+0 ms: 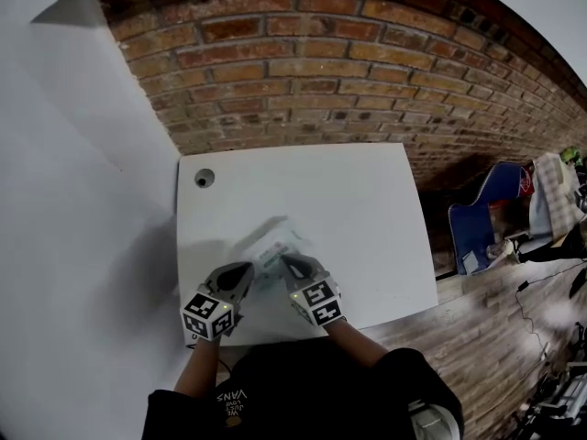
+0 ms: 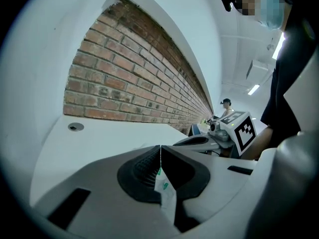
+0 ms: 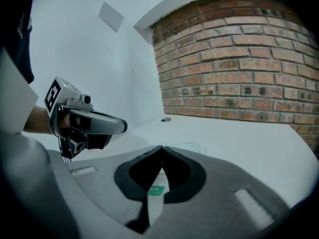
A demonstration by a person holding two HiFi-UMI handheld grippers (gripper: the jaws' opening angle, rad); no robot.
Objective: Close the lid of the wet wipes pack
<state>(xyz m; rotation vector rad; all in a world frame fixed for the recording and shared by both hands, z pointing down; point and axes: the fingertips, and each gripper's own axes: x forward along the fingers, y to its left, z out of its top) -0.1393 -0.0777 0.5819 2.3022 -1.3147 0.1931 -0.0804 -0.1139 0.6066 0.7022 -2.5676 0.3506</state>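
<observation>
The wet wipes pack (image 1: 273, 248), whitish with green print, is near the front of the white table (image 1: 367, 209), between my two grippers. My left gripper (image 1: 246, 270) is shut on the pack's left edge, and a strip of the pack (image 2: 165, 189) hangs under the closed jaws (image 2: 160, 152). My right gripper (image 1: 290, 264) is shut on its right edge, where a piece of the pack (image 3: 155, 193) with a green label shows below the jaws (image 3: 162, 152). Each gripper view shows the other gripper (image 2: 219, 139) (image 3: 89, 125) close beside. The lid is hidden.
A round cable hole (image 1: 204, 179) sits at the table's far left corner. A brick wall (image 1: 321, 71) runs behind the table. A blue chair (image 1: 481, 227) and clutter stand to the right on the wooden floor. A person (image 2: 227, 106) is far off along the wall.
</observation>
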